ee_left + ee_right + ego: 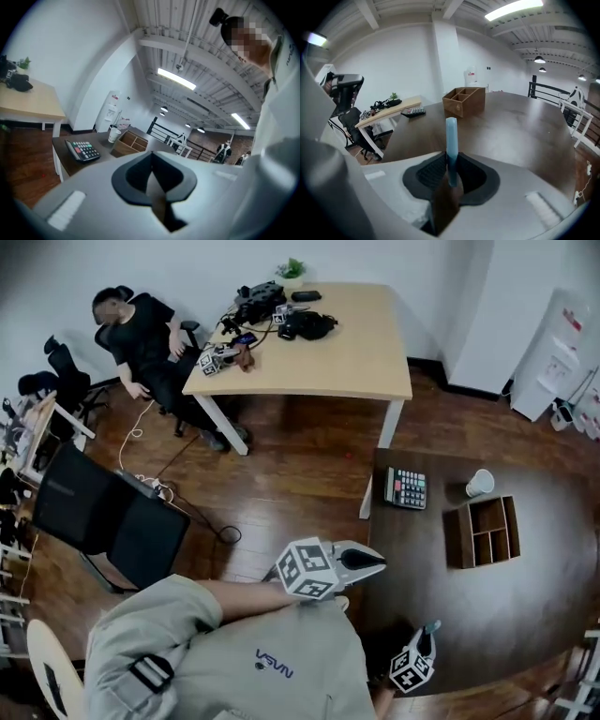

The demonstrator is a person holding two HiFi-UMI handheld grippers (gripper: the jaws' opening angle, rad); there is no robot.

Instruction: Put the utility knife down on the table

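Though right claw [451, 174] clamps utility knife [451, 140], its base is hidden.

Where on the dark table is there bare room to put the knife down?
The wide bare stretch of the dark table between the wooden organizer and the right claw holding the utility knife. It is crowded near the calculator and paper cup.

A wooden divided organizer [482, 532] has a white paper cup [479, 483] just beyond it and a calculator [405, 487] to its left. Well beyond the organizer stands a light wooden desk [356, 352] carrying black camera gear [281, 310], with a person [141, 338] seated at its left end.
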